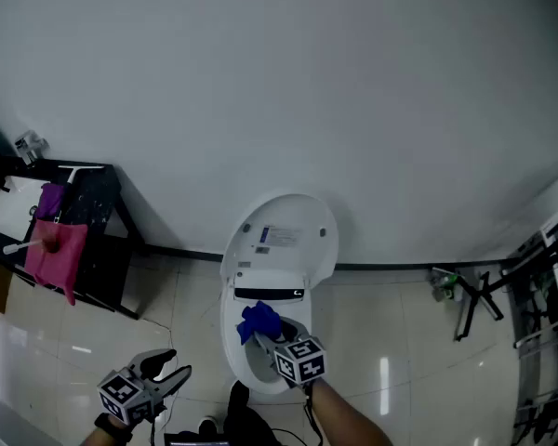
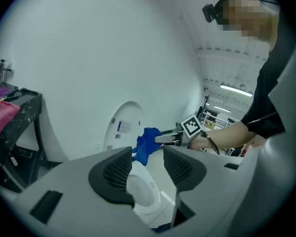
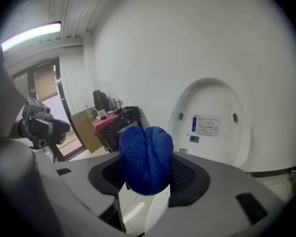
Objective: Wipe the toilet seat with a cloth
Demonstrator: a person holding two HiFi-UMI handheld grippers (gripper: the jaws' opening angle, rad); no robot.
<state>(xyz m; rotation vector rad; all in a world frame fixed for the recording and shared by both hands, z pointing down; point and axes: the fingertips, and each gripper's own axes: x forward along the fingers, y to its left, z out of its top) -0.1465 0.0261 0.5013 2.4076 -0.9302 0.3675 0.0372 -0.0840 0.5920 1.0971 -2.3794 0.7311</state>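
A blue cloth (image 3: pixel 147 158) is clamped btwn the jaws of the right hand-held gripper (image 3: pixel 148 176), bunched into two rounded folds & bulging above them. Behind it, at right, a white toilet lid (image 3: pixel 214 110) is seen raised upright vs. the wall (image 3: pixel 187 38), w/ a printed label (image 3: pixel 206 126) on it. Further back at left, a black desk (image 3: pixel 126 118) is seen, w/ a pink cloth (image 3: pixel 103 125) draped on it. A lit ceiling strip (image 3: pixel 32 35) is seen top left.

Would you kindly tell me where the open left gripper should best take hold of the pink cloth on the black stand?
The pink cloth drapes over the edge of the black stand, its lower part hanging thin and free. Probably grip that hanging part, bringing the left gripper in from the open front, jaws closing across the sheet.
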